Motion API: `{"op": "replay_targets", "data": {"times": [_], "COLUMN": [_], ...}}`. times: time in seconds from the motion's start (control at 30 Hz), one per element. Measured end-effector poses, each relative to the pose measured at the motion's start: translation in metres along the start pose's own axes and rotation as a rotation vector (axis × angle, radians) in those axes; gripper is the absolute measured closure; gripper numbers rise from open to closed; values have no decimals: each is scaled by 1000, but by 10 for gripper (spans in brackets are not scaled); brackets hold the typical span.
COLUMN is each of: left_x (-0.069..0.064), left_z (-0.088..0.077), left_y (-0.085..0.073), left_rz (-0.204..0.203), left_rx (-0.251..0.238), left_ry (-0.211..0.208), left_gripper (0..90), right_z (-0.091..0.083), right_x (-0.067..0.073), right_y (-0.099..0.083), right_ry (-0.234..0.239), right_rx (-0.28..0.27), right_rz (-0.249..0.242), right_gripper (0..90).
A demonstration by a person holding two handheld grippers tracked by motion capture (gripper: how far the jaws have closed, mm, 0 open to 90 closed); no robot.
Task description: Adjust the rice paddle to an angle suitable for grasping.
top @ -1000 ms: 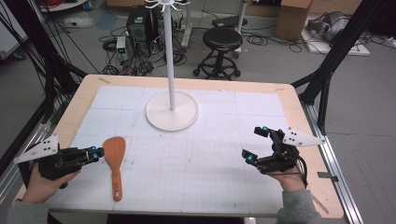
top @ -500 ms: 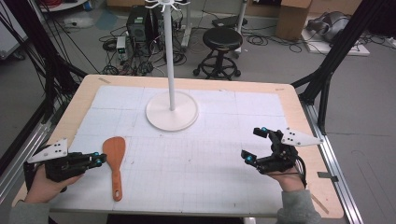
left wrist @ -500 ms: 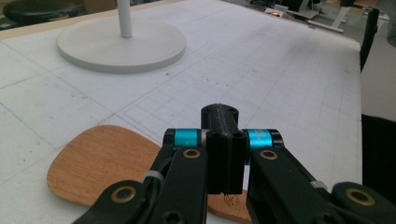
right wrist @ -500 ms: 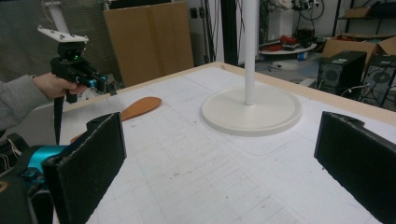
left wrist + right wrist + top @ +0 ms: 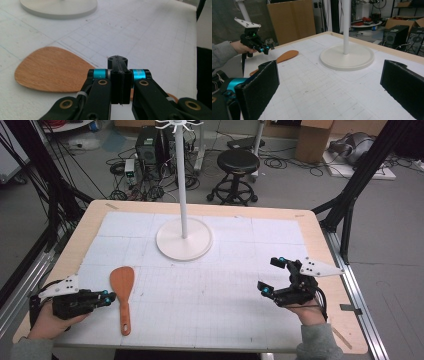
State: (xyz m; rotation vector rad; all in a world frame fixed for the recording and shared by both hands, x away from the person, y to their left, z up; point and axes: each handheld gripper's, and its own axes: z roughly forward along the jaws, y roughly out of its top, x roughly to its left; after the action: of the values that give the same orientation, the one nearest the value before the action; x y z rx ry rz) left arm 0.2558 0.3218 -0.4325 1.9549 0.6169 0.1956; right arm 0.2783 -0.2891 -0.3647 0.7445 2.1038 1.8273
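Note:
A wooden spatula [image 5: 122, 282] lies flat on the white gridded mat, blade toward the far side and handle toward the near edge. My left gripper [image 5: 107, 297] is low at the spatula's left, pointing at its handle, jaws shut with nothing between them. In the left gripper view the shut jaws [image 5: 117, 61] hang just over the spatula [image 5: 50, 68] where blade meets handle. My right gripper [image 5: 271, 275] rests open at the table's right. Its two black pads [image 5: 259, 85] stand wide apart over bare mat, and the spatula [image 5: 287, 55] and the left gripper [image 5: 265, 50] show beyond them.
A white stand with a round base [image 5: 184, 239] and a tall pole stands at the mat's far middle, and its base [image 5: 347, 58] is ahead of the right gripper. The wooden table edge [image 5: 330, 270] frames the mat. Cables, a stool and boxes are on the floor beyond.
My left gripper has sunk toward the table beside the spatula, jaws still shut. The right gripper and the spatula have not moved.

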Motion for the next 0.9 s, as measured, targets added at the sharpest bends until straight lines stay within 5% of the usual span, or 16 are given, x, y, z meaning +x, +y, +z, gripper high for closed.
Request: {"op": "replay_targets", "data": {"times": [0.9], "left_x": [2], "left_z": [9], "left_y": [-13], "left_rz": [-18], "left_rx": [152], "left_ry": [-31], "left_gripper": [897], "right_z": [4], "right_x": [-1], "right_y": [-4], "right_ry": [7], "right_rx": [26], "right_rz": [14], "right_gripper": [10]}}
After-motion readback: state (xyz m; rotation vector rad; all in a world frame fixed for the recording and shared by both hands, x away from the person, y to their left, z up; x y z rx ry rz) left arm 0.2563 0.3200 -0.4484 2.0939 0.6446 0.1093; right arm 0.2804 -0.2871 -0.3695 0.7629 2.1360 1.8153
